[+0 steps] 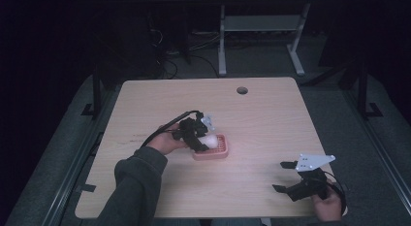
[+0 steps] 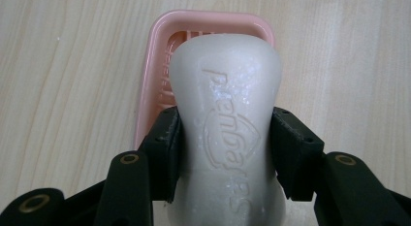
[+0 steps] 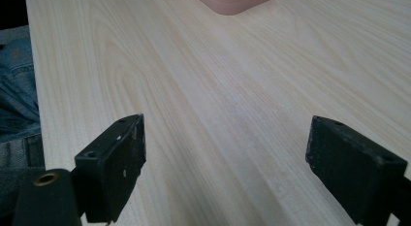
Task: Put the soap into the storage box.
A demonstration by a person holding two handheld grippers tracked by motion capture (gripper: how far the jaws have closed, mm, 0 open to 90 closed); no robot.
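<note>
From the high view the left tool sits over the pink soap dish near the middle of the worktop, clenched on a pale bar of soap that seems to be at or just above the dish; whether the bar already rests in it cannot be told from here; the right tool waits well apart near the front right corner, jaws spread and nothing between them; the step in hand looks like placing the soap into the dish, though lifting it out would look the same; in the left gripper view the soap is pinched at its waist by both black pads, its embossed lettering facing the camera, and the dish lies beyond and beneath its far end, so the bar is lined up with the tray lengthwise, a detail the high view leaves blurred; the next move, I judge, calls for a gentle lowering until the bar seats on the ribs, then easing the jaws apart without dragging the dish; the right gripper view shows that tool released above bare worktop, with one corner of the dish far ahead at the top edge
</note>
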